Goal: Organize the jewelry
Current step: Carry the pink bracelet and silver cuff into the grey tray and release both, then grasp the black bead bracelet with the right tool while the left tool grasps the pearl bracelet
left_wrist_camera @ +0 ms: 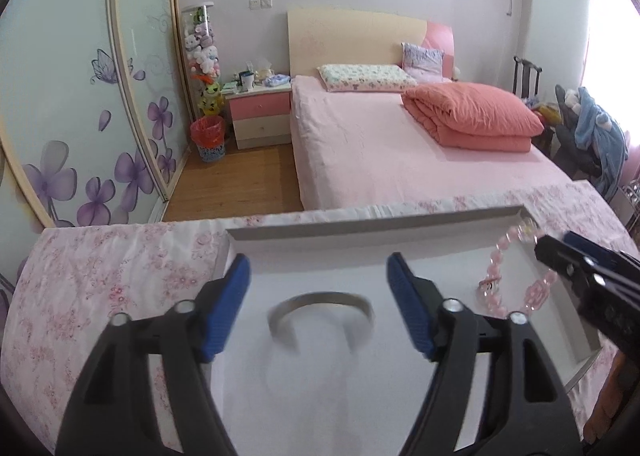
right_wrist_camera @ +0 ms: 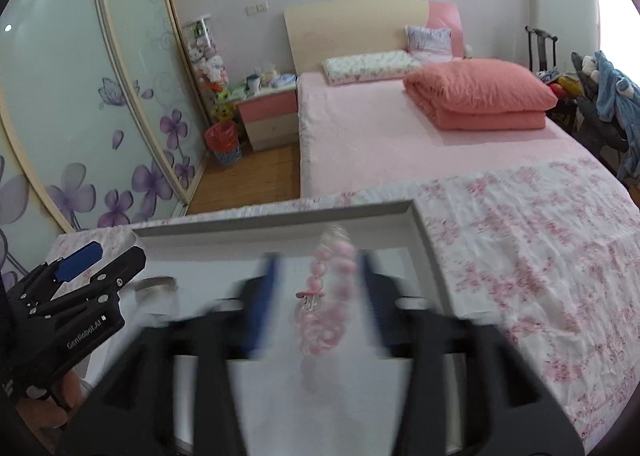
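A silver open bangle (left_wrist_camera: 320,314) lies in a white shallow tray (left_wrist_camera: 360,234) on a floral cloth. My left gripper (left_wrist_camera: 318,280) is open, its blue pads either side of the bangle, above it. A pink bead bracelet (left_wrist_camera: 516,276) stands at the tray's right side, touching my right gripper (left_wrist_camera: 560,252) in the left wrist view. In the right wrist view the bracelet (right_wrist_camera: 328,296) sits between the blurred fingers of my right gripper (right_wrist_camera: 320,276), which are apart. The bangle (right_wrist_camera: 156,286) shows there beside the left gripper (right_wrist_camera: 100,256).
The tray (right_wrist_camera: 280,215) rests on a table with a pink floral cloth (left_wrist_camera: 120,276). Beyond are a pink bed (left_wrist_camera: 400,151), a folded quilt (left_wrist_camera: 472,115), a nightstand (left_wrist_camera: 260,111), a red bin (left_wrist_camera: 208,135) and a sliding wardrobe (left_wrist_camera: 80,95).
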`<state>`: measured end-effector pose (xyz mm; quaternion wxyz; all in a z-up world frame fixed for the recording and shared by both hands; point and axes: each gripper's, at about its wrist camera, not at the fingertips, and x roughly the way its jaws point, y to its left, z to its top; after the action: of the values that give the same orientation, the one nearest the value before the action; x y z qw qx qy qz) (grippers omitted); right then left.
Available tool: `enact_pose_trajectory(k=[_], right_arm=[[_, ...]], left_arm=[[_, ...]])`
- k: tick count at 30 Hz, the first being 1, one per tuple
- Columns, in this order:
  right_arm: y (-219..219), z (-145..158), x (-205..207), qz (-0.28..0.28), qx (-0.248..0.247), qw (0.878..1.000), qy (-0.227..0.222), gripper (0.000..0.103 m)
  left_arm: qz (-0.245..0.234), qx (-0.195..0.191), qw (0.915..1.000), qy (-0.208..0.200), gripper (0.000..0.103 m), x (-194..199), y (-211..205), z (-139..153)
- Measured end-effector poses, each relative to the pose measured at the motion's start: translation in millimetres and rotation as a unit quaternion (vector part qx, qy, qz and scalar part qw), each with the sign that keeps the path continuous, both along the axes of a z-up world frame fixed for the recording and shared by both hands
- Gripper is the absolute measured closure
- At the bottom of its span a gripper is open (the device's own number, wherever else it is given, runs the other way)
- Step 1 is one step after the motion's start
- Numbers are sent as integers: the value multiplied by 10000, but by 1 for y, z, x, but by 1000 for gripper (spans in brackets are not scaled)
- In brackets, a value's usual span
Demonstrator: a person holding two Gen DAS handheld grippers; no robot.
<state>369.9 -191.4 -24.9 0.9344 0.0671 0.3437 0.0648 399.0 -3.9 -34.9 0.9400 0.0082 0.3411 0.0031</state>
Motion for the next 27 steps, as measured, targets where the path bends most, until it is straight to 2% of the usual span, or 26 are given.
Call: enact_pose_trajectory(k=[7, 12, 16, 21, 27], right_arm=[[-7, 14, -13, -107, 7, 9998, -154, 43], [-13, 19, -30, -153, 66, 9997, -185, 43], [-22, 21, -56, -165, 114, 9996, -206, 43], [-34, 13, -90, -243, 125, 9996, -116, 43], [-40, -4, -134, -288, 70, 9995, 104, 43]], left_arm=[[124, 71, 9998, -152, 25, -11, 7, 15], [184, 93, 9995, -237, 25, -33, 16, 26], [241, 39, 9991, -344, 24, -65, 28, 32], [357, 26, 9986, -377, 22, -113, 40, 25], [557, -81, 9982, -211, 21, -165, 58, 8]])
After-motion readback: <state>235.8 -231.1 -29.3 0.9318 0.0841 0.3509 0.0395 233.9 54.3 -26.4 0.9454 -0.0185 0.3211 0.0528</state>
